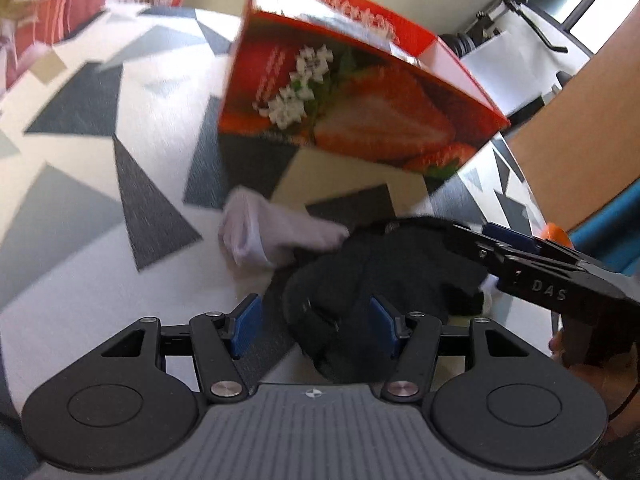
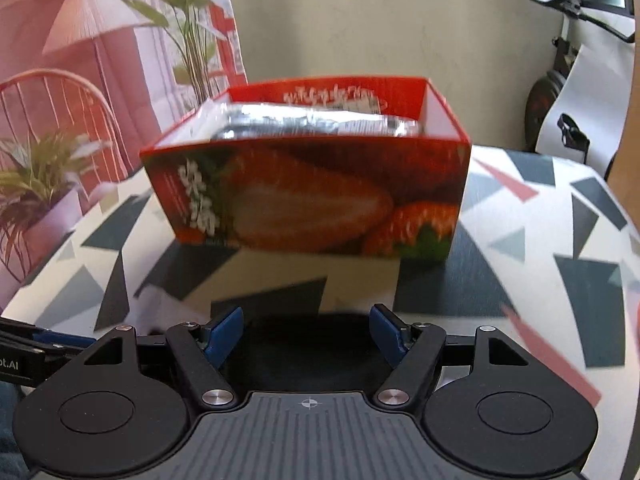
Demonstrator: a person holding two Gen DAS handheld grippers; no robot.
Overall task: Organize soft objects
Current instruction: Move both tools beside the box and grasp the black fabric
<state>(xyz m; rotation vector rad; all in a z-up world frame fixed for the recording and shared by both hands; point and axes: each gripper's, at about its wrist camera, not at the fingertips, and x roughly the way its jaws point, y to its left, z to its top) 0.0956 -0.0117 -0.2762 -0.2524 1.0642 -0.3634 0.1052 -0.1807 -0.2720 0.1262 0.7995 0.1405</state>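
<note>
A crumpled black soft item (image 1: 400, 264) lies on the patterned tablecloth (image 1: 80, 208), with a white sock (image 1: 272, 232) touching its left end. My left gripper (image 1: 314, 324) is open and straddles the near end of the black item; a gap shows beside its left pad. My right gripper (image 1: 480, 240) reaches in from the right over the same item. In the right wrist view that gripper (image 2: 307, 334) is open, the black item (image 2: 308, 344) lies low between its fingers, and the pads stand clear of it. A red strawberry-printed box (image 2: 312, 200) stands just behind.
The box (image 1: 352, 100) is open-topped and holds silver packets (image 2: 304, 124). A potted plant (image 2: 36, 188) and a wire chair (image 2: 52, 92) sit at the far left, and a brown panel (image 1: 580, 120) rises past the table's right edge. A hand (image 1: 580, 364) holds the right gripper.
</note>
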